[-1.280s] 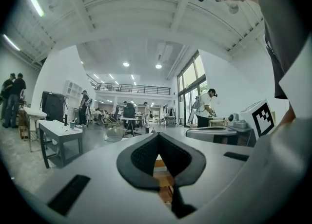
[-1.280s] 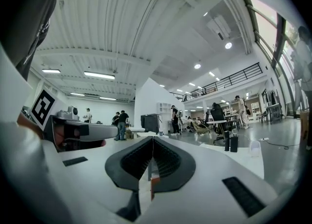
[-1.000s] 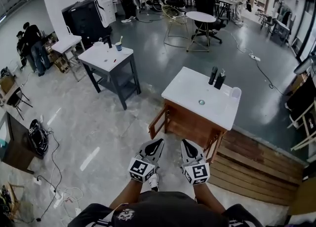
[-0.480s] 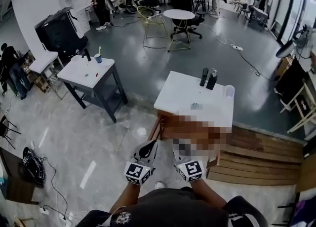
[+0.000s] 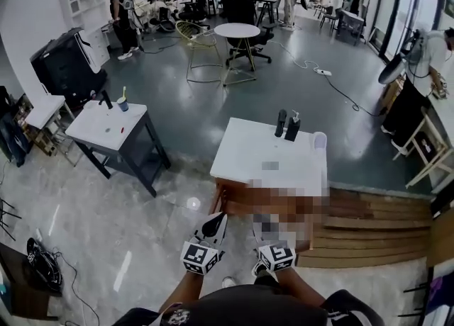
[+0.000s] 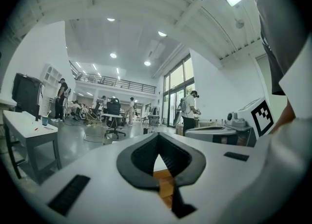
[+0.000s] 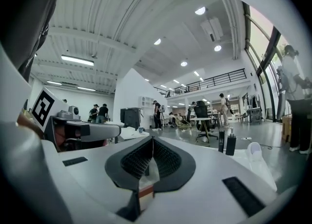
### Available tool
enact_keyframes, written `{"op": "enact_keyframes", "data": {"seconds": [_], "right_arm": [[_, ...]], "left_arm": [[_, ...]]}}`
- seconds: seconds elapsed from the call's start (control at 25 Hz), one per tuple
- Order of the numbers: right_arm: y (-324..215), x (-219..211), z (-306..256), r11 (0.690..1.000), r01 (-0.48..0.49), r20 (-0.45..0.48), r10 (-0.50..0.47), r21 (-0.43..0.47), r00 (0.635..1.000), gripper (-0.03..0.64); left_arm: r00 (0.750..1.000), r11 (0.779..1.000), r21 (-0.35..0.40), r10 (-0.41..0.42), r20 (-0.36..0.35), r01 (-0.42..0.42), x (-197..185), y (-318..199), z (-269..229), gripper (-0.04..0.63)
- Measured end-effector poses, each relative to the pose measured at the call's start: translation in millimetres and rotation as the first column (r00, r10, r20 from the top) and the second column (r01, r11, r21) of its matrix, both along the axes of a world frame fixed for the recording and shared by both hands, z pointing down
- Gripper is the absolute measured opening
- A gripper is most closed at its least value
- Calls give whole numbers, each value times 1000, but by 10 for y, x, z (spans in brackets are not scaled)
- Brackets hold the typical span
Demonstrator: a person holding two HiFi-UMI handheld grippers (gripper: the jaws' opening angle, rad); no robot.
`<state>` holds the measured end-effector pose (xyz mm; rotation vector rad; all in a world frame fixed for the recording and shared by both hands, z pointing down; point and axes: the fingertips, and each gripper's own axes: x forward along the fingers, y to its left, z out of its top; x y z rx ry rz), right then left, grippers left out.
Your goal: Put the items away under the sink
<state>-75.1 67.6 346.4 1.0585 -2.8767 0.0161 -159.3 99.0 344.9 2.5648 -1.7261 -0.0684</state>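
The sink cabinet has a white top (image 5: pixel 245 153) and a wooden front, which a mosaic patch partly covers. At the top's far edge stand a dark bottle (image 5: pixel 281 122), a dark pump bottle (image 5: pixel 292 127) and a white cup (image 5: pixel 318 140). The right gripper view shows the same bottles (image 7: pixel 222 141) and the cup (image 7: pixel 253 150) ahead to the right. My left gripper (image 5: pixel 216 221) and right gripper (image 5: pixel 265 232) are side by side just before the cabinet front. Both point level at it, shut and with nothing in them. The left gripper (image 6: pixel 157 142) and the right gripper (image 7: pixel 152 142) show their jaw tips meeting.
A grey side table (image 5: pixel 96 130) with a cup and small items stands to the left. Wooden steps (image 5: pixel 372 236) run along the cabinet's right side. Cables lie on the floor at the lower left (image 5: pixel 46 268). A round table (image 5: pixel 237 30), chairs and people are farther back.
Both grippers have stayed shut and side by side. They have sunk a little in the head view as the person steps closer. The cabinet has shifted leftward in the picture.
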Motion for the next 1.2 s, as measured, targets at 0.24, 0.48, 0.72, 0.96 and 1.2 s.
{"op": "enact_keyframes", "data": {"seconds": [0.24, 0.48, 0.72, 0.96, 1.2], "right_arm": [[-477, 246, -20, 999, -43, 8, 43, 4, 999, 25], [-1055, 417, -31, 999, -37, 13, 36, 21, 999, 25], [-1713, 596, 11, 999, -34, 18, 34, -3, 999, 25], [-2222, 778, -14, 1000, -23, 33, 23, -7, 999, 25], [-2627, 1021, 28, 1000, -22, 39, 23, -22, 999, 25]], "left_arm": [[999, 999, 22, 36, 4, -36, 199, -482, -90, -2], [999, 999, 5, 48, 9, -48, 407, -1136, -66, -2], [999, 999, -16, 50, 12, -50, 599, -1791, -26, -2], [998, 998, -14, 55, 36, -54, 822, -2314, -73, -2], [998, 999, -23, 46, 52, -45, 1001, -2724, -105, -2]]}}
